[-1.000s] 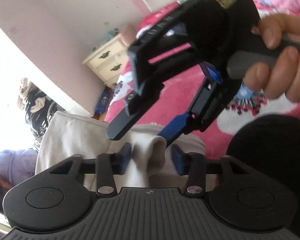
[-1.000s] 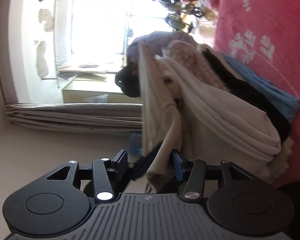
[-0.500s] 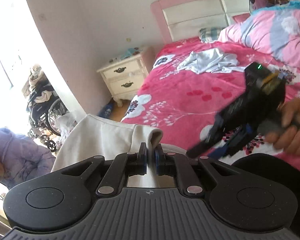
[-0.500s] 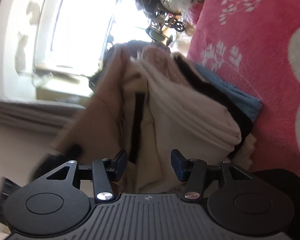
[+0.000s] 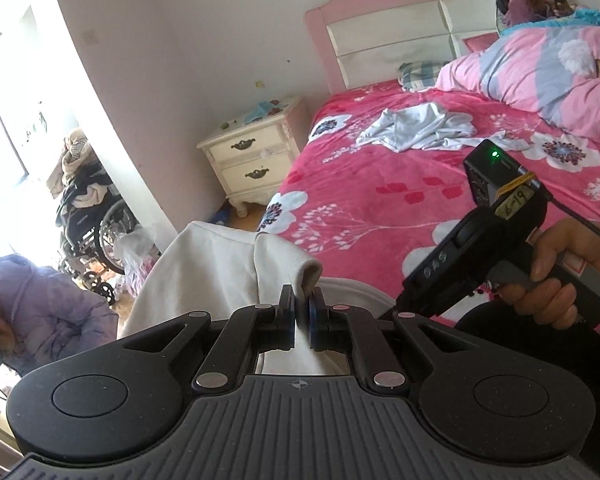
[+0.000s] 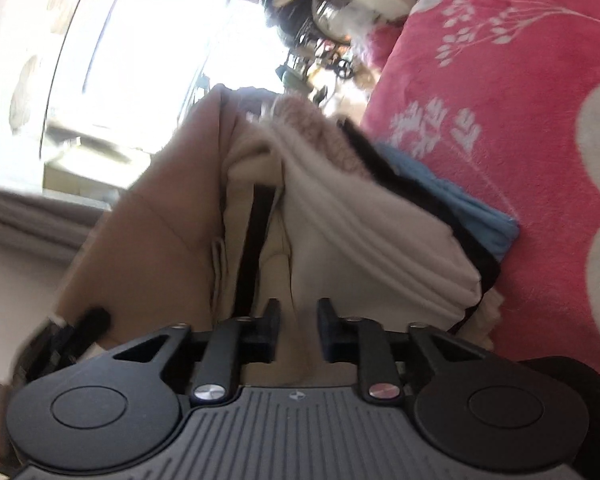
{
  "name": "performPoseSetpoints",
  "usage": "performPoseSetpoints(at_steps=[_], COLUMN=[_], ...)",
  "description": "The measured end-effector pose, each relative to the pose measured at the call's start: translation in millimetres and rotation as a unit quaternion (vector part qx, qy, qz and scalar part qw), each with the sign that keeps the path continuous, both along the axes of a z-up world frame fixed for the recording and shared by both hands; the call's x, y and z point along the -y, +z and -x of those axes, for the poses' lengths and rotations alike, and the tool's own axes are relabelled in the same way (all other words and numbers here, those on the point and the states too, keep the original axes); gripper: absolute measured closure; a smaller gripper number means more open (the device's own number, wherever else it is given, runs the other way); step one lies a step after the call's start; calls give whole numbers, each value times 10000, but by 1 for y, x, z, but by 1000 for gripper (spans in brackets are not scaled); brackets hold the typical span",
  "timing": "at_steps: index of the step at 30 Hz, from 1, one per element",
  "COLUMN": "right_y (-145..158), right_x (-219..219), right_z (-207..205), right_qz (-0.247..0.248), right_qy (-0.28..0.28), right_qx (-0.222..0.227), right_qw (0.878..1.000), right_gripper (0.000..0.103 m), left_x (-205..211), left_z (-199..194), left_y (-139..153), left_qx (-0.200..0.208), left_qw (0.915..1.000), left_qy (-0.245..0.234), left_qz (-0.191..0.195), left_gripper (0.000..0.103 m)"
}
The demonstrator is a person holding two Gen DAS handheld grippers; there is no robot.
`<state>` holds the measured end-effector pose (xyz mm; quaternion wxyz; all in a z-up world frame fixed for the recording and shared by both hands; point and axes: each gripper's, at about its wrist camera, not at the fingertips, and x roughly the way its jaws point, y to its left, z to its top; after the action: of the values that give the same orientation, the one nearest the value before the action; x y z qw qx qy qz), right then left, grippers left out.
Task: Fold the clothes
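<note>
My left gripper (image 5: 302,300) is shut on the cuff end of a cream garment (image 5: 220,264), which drapes away to the left, held up over the bed's foot. In the right wrist view, the right gripper (image 6: 298,312) has its jaws closing with a fold of beige cloth (image 6: 168,248) between them; the pads do not visibly press it. Beside that fold lies a stack of folded clothes (image 6: 372,232), cream on top, then black and blue (image 6: 460,204). A hand (image 5: 556,280) holds the right gripper's handle at the right of the left wrist view.
The pink flowered bed (image 5: 380,184) carries a crumpled pale garment (image 5: 416,128) and a pink duvet (image 5: 540,72) by the headboard. A white nightstand (image 5: 252,156) stands left of it. A loaded wheelchair (image 5: 92,216) and a person in a purple jacket (image 5: 40,304) are at far left.
My left gripper shut on the cream cuff and lifted it. The right gripper drew away to the right, and its jaws have narrowed around the beige cloth.
</note>
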<state>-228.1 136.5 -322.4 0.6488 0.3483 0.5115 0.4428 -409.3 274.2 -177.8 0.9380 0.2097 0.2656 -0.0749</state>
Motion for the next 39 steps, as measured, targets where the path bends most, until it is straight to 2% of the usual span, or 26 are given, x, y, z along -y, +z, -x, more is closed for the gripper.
performPoseSetpoints(at_steps=[3, 5, 6, 8, 12, 14, 15, 16, 17, 18, 20, 22, 26, 30, 34, 39], right_y=[14, 24, 30, 42, 50, 44, 41, 38, 37, 37, 41, 46, 55, 60, 75, 89], right_x=[7, 11, 13, 1, -32, -46, -52, -54, -56, -56, -57, -57, -56, -58, -67, -80], right_z=[-5, -8, -10, -14, -20, -20, -19, -18, -17, -17, -15, -14, -13, -14, -10, -5], right_qz=[-515, -882, -1066, -1060, -653, -333, -193, -104, -59, -26, -35, -59, -108, -433, -588, -746], right_qy=[-146, -231, -273, -105, 393, 554, 593, 614, 608, 587, 589, 601, 600, 591, 698, 851], right_qx=[-89, -145, -173, -64, 22, -65, -95, -91, -108, -141, -119, -81, -101, -385, -382, -364], right_qw=[9985, 9957, 9938, 9943, 9971, 9979, 9980, 9980, 9981, 9982, 9982, 9981, 9981, 9966, 9951, 9929], right_gripper=[62, 41, 38, 24, 22, 40, 43, 55, 71, 80, 90, 91, 92, 93, 93, 93], left_x=[1, 4, 7, 14, 26, 28, 28, 27, 26, 24, 25, 28, 39, 39, 44, 44], left_z=[2, 3, 3, 0, -7, -5, 0, 5, 9, 13, 17, 18, 19, 14, 14, 23], left_y=[0, -2, -4, -11, -24, -28, -30, -31, -33, -37, -46, -55, -73, -79, -74, -75], left_qx=[58, 101, 99, 104, -63, -176, -179, -182, -187, -237, -346, -445, -248, -123, 161, 535], left_qw=[10000, 9998, 9997, 9991, 9982, 9975, 9975, 9976, 9978, 9979, 9976, 9968, 9931, 9920, 9901, 9808], left_qy=[-60, -150, -205, -367, -580, -665, -661, -632, -598, -555, -476, -414, -162, 190, 432, 844], left_qz=[39, -44, -93, -169, -155, -160, -186, -205, -221, -251, -358, -521, -1135, -1244, -1325, -1675], left_gripper=[97, 97, 97, 97, 95, 93, 84, 75, 73, 71, 68, 65, 62, 62, 60, 59])
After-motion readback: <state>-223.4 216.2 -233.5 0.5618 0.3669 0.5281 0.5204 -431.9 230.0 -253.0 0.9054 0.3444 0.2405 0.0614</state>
